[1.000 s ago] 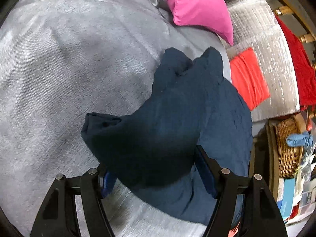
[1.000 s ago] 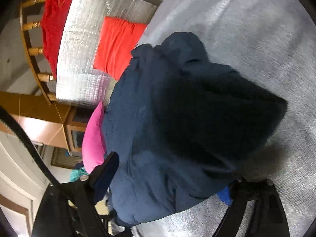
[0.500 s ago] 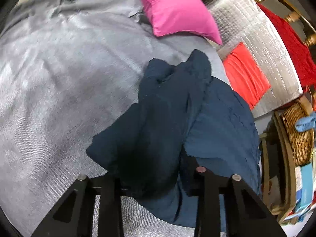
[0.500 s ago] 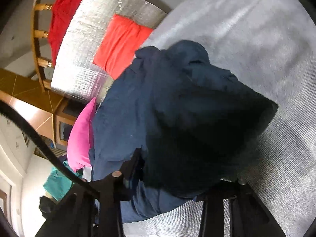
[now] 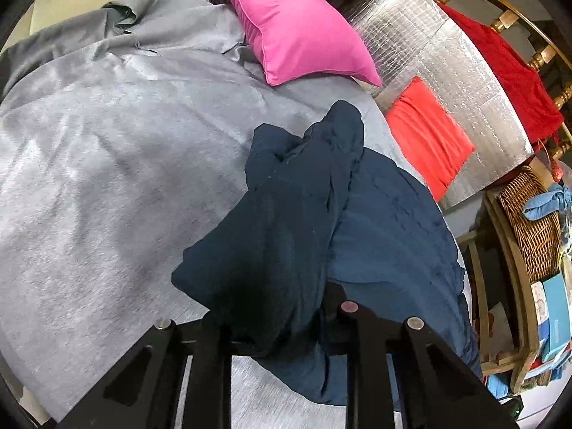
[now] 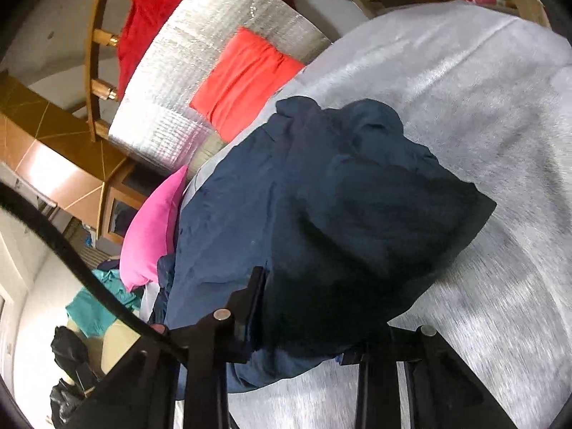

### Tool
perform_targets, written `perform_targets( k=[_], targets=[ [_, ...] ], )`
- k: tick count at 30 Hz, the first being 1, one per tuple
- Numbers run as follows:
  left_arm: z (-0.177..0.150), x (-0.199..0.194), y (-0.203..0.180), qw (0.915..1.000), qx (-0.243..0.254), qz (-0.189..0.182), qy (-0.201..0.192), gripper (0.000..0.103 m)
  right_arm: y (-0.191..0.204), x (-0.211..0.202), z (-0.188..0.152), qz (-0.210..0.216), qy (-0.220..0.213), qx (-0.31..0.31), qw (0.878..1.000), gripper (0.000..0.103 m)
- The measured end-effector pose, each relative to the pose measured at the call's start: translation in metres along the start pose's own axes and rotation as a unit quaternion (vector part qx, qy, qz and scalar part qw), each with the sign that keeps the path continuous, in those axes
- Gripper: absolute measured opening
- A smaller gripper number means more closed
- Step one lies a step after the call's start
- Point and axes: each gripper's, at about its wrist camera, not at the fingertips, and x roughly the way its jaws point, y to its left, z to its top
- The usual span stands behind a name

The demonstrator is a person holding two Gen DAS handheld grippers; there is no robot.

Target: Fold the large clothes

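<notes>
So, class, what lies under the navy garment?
The grey bedcover shows all around the navy garment and runs beneath it. Whatever else is under the bunched folds is covered.

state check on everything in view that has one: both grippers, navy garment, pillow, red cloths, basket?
left gripper: jaws closing, pads pinching the navy garment.
right gripper: jaws closing, gripping the same garment.
navy garment: bunched, part lifted, rest lying on the grey bed cover.
pink pillow: lying on the bed, apart from the garment.
red folded cloth: flat on the silver mat.
wicker basket: blue cloth draped on its rim.
</notes>
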Motion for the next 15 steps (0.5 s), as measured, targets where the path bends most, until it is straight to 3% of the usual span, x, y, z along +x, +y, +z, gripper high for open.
perform_targets(
  k=[6,7,10,12,13,14,15],
  targets=[
    [-0.006,-0.005,0.005,0.9998,0.015,0.009,0.011,0.024,-0.004,-0.012,-0.013,-0.005,0.009,-0.025,1.000,0.032],
    [-0.007,-0.001,0.006,0.9995,0.017,0.018,0.020,0.027,-0.006,-0.010,-0.015,-0.009,0.013,-0.027,1.000,0.032],
    [-0.008,0.008,0.010,0.9976,0.023,0.051,0.041,0.051,-0.014,-0.003,-0.013,-0.012,0.034,-0.017,0.999,0.033],
    [-0.006,0.008,0.017,0.9972,0.009,0.048,0.057,0.056,-0.019,-0.004,-0.011,-0.001,0.053,-0.002,0.999,0.036],
    [-0.005,0.006,0.020,0.9968,0.007,0.046,0.066,0.059,-0.021,-0.006,-0.009,0.004,0.068,0.005,0.998,0.040],
    [-0.004,0.003,0.023,0.9963,0.006,0.049,0.071,0.063,-0.023,-0.010,-0.010,-0.003,0.074,0.008,0.997,0.058],
    [-0.004,-0.002,0.025,0.9962,0.010,0.050,0.070,0.063,-0.026,-0.016,-0.009,-0.014,0.074,0.013,0.997,0.066]
  ],
)
